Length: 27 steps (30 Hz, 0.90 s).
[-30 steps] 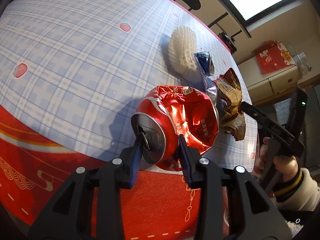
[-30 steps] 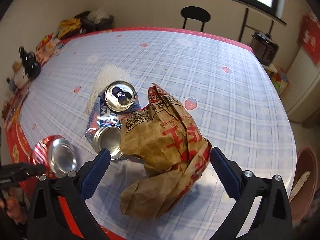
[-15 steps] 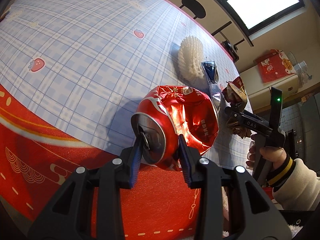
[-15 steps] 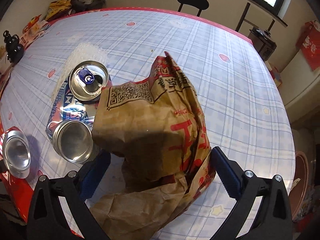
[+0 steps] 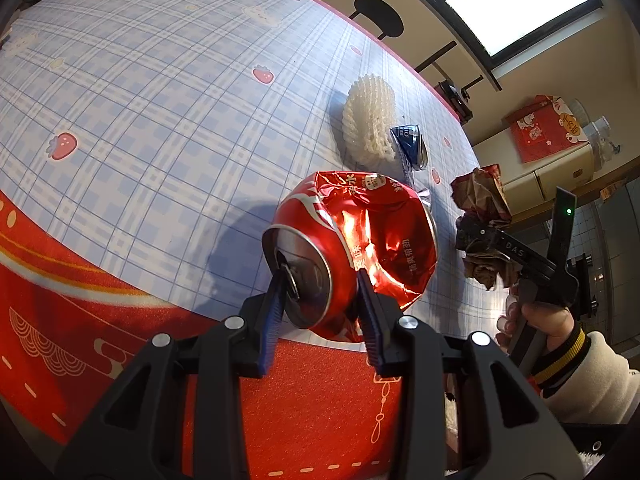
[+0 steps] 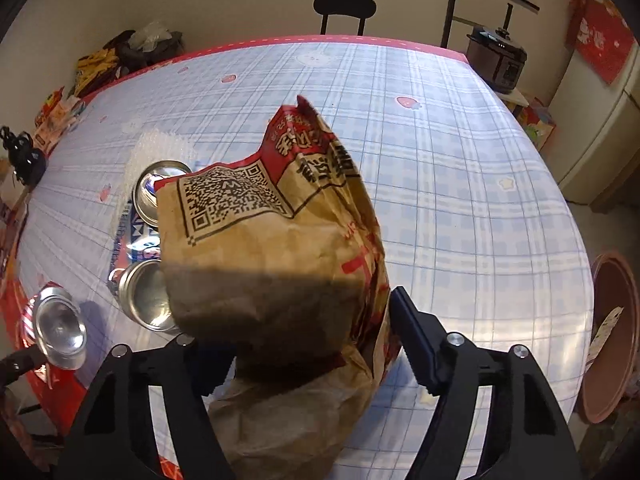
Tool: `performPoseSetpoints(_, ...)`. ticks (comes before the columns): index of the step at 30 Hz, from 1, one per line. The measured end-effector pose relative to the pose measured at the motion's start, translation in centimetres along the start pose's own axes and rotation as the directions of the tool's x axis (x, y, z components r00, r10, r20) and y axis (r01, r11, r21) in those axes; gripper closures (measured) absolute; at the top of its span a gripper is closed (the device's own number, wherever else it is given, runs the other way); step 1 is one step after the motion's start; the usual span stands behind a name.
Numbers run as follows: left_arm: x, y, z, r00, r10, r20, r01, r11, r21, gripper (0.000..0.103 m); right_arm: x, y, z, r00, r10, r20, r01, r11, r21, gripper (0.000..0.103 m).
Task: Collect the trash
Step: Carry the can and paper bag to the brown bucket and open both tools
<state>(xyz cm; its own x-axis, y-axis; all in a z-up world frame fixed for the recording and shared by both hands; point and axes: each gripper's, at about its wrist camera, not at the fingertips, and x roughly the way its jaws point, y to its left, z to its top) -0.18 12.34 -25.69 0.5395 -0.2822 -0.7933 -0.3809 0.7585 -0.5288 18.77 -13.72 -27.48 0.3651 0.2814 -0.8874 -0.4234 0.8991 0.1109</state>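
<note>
On the table (image 6: 460, 168), two cans (image 6: 146, 300) are set left of the paper bag (image 6: 276, 264), foam netting (image 5: 370, 120) behind them.

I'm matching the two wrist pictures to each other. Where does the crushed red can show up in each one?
Left wrist: crushed red can, centre, clamped in the left gripper.
Right wrist: far lower left, shiny end towards the camera.
Shared landmark: brown paper bag, in the right gripper.

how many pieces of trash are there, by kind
cans: 3 — crushed red can in the left gripper, blue can, silver can
paper bags: 1 — brown paper bag in the right gripper
foam nets: 1 — white foam net
total: 5
</note>
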Motion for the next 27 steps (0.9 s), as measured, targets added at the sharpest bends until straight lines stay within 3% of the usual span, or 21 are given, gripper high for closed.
performPoseSetpoints(3, 0.2, -0.5, 0.2, 1.0, -0.001, -0.001, 0.001, 1.0, 0.012, 0.066, -1.1, 0.0, -0.6, 0.999, 0.045, 0.024, -0.046, 0.998, 0.042, 0.044)
performPoseSetpoints(9, 0.2, -1.6, 1.2, 1.0, -0.004, 0.02, 0.003, 0.999, 0.041, 0.066, -4.7, -0.5, -2.7, 0.978, 0.17, 0.118, -0.185, 0.973, 0.138, 0.045)
performPoseSetpoints(12, -0.1, -2.4, 1.9, 0.999, 0.0, 0.046, -0.003, 0.997, 0.071, 0.066, -6.4, -1.2, -3.4, 0.969, 0.193, 0.154, -0.218, 0.962, 0.166, 0.045)
performPoseSetpoints(20, -2.3, -5.5, 4.1, 0.989, 0.011, 0.147, -0.037, 0.983, 0.179, 0.066, -11.3, -5.0, -4.8, 0.959, 0.131, 0.25, -0.188, 0.957, 0.221, 0.045)
performPoseSetpoints(27, -3.2, -9.6, 5.2, 0.985, -0.032, 0.17, -0.01, 0.97, 0.245, 0.066, -13.7, -9.5, -6.2, 0.956, 0.063, 0.285, -0.149, 0.945, 0.291, 0.045)
